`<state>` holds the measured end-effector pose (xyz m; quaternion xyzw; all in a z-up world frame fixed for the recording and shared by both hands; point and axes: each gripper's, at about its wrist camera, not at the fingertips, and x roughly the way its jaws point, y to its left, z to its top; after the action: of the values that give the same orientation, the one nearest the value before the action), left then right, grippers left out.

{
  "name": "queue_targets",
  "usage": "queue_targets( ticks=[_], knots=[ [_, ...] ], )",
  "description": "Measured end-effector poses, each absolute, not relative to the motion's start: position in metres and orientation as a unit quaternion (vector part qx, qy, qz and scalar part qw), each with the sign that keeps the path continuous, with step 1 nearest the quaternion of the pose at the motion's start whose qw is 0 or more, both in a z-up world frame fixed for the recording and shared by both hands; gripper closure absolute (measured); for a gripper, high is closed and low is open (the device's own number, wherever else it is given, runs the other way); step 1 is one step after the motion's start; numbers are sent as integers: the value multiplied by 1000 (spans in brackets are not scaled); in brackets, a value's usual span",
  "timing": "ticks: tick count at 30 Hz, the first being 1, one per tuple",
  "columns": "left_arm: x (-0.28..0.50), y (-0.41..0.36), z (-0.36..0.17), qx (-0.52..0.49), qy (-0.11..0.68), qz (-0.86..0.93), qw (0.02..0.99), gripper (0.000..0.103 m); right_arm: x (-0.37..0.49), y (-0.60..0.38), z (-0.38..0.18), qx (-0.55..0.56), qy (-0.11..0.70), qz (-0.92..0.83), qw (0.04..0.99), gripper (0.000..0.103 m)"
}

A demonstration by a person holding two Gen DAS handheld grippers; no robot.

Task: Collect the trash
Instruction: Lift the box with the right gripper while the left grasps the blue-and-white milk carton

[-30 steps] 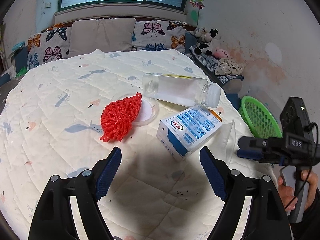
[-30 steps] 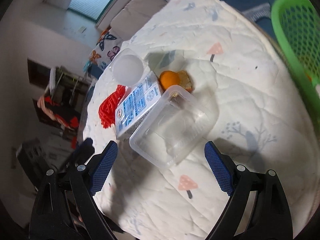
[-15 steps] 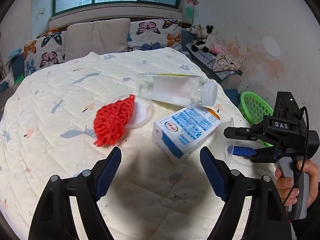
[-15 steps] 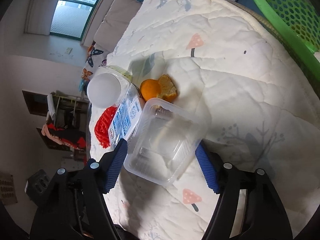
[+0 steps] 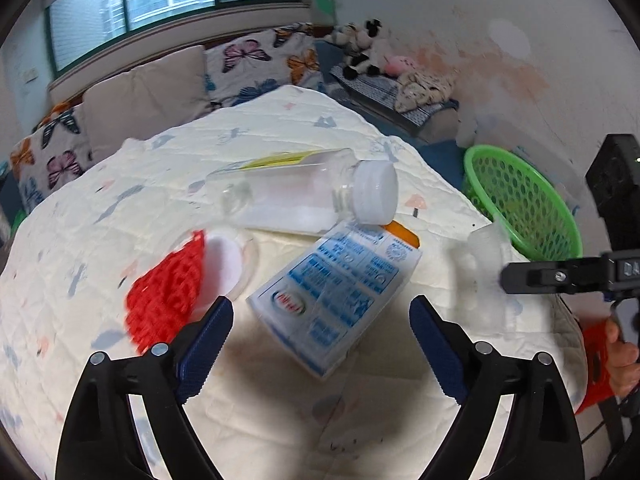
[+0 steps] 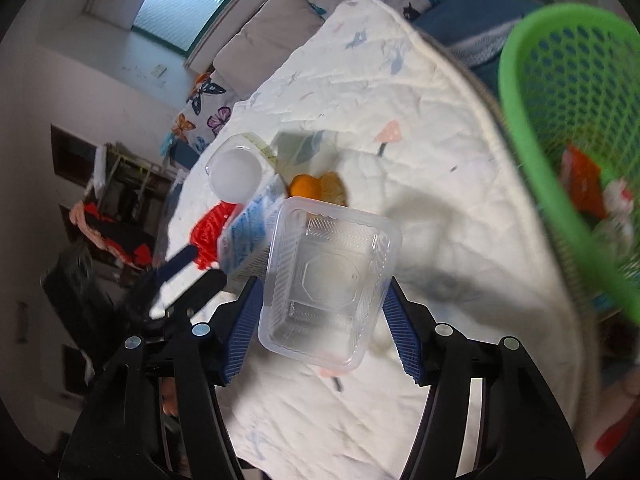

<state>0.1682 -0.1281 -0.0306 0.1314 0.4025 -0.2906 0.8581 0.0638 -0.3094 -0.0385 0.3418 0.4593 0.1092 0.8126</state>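
Observation:
My right gripper [image 6: 323, 292] has its jaws closing, and the pads press on the sides of a clear plastic container [image 6: 328, 276], held just above the quilt. In the left wrist view that container [image 5: 484, 272] is a blur at the right. My left gripper [image 5: 320, 316] is opening. The near corner of a blue-and-white milk carton [image 5: 336, 292] lies between its fingers, untouched. Behind the carton lies a clear bottle with a white cap [image 5: 296, 196]. A red foam net [image 5: 168, 296] rests on a clear round lid [image 5: 228, 260]. Orange peel [image 6: 316, 188] sits by the bottle cap.
A green mesh basket [image 6: 560, 100] stands off the right edge of the quilted table [image 5: 80, 240], with some wrappers inside. Butterfly cushions [image 5: 256, 60] and a sofa lie beyond the table. Plush toys [image 5: 360, 52] sit at the far right wall.
My right gripper has shut on the clear container and raised it off the quilt, nearer the basket. My left gripper has moved in over the milk carton, rolled, and widened.

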Motion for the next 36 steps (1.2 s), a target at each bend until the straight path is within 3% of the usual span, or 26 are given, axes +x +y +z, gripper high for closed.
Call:
queue_targets(
  ticks=[19,24,36],
  knots=[
    [194,-168,-58,192,409,-334,827,13,43,-335,-34,305,466,109,823,42],
    [189,-173,-58,199,402,-341,826,21,41,-336,-32,297,466,107,827,42],
    [190,-180,-62,201,405,-337,826,24,34,-339,-30,292,465,101,830,42]
  ],
)
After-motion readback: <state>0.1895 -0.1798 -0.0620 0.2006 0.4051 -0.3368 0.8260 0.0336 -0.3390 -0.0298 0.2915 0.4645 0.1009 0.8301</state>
